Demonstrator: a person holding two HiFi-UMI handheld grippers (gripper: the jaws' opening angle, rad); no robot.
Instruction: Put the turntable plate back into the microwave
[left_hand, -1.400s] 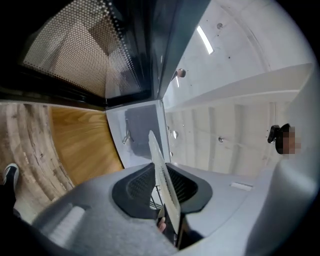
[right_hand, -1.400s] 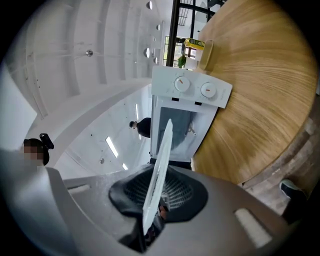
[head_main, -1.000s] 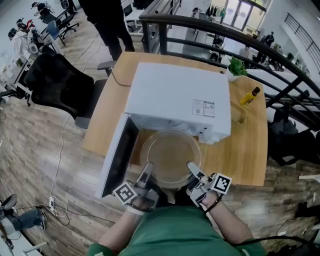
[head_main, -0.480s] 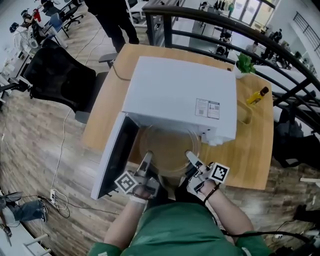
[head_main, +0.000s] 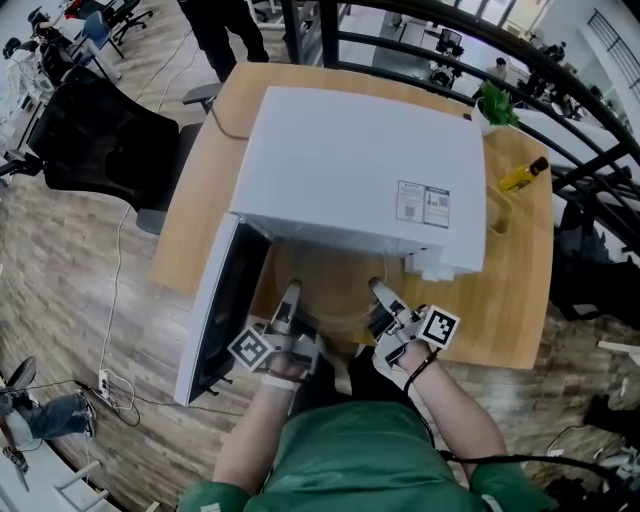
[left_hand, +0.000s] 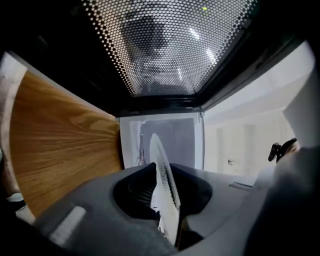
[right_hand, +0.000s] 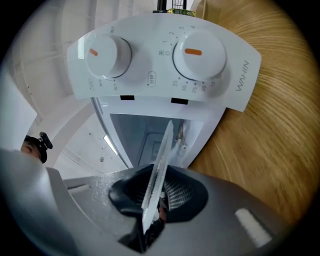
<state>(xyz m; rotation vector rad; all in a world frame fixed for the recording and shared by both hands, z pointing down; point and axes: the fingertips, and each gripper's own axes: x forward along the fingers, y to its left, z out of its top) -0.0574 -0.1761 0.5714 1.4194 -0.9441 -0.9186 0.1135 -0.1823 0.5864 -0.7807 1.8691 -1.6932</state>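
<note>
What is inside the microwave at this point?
The plate appears partway in, its near rim gripped by the right gripper and the left gripper, whose jaws have just been closing. The microwave itself hides the plate's far part from above; gripper views show bare white walls.

The turntable plate (head_main: 330, 290), a clear round glass disc, sits level. Its 12 o'clock part is inside the cavity of the white microwave (head_main: 350, 170). The microwave door (head_main: 225, 310) stands open at 8 o'clock.
</note>
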